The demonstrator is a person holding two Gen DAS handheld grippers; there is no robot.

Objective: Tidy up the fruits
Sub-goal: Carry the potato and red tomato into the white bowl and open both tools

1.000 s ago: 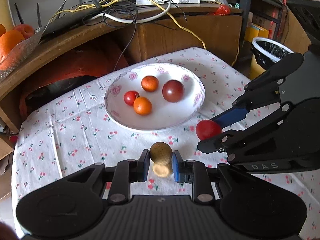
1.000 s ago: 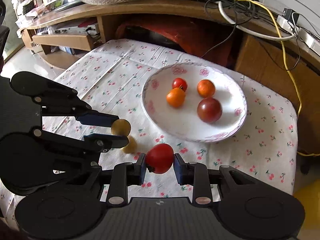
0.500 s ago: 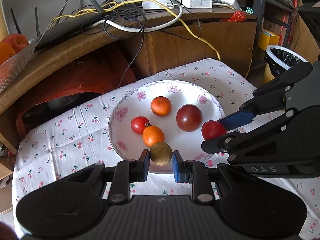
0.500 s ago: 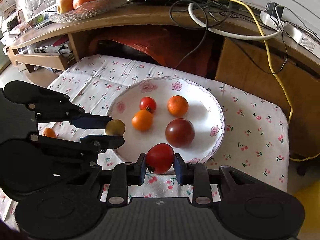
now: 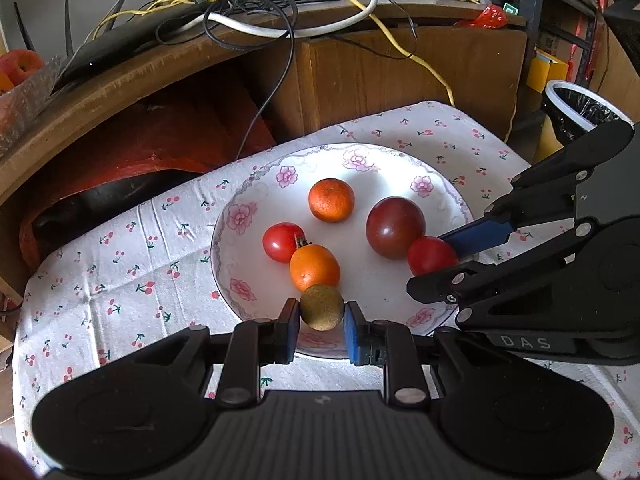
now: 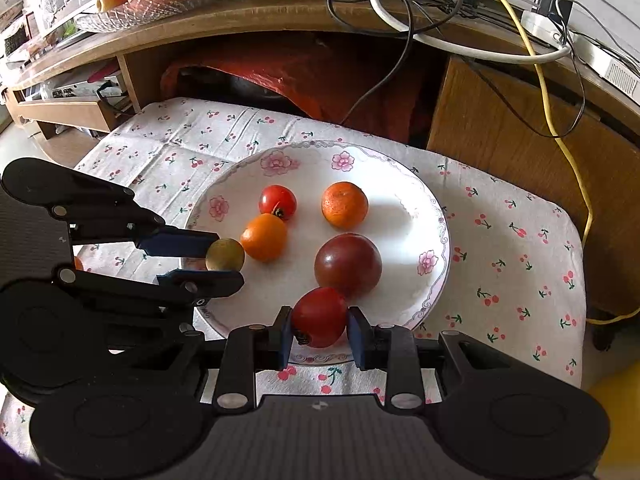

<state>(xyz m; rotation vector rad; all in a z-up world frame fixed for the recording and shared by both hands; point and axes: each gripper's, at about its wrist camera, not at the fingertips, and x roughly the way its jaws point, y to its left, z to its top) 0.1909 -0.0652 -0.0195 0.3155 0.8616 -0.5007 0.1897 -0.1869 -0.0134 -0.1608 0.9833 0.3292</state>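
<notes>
Fruit hangs over the plate [image 5: 256, 300], ready to drop: left gripper [image 5: 321, 322] clamps the brown fruit [image 5: 322, 307] at six o'clock; right gripper [image 6: 319, 330] clamps a red tomato [image 6: 319, 316] at four o'clock.

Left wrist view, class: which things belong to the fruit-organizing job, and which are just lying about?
Belong: plate, brownish-green fruit in the left hand-held gripper, red tomato in the right hand-held gripper.

Lying about: cables, bin.
</notes>
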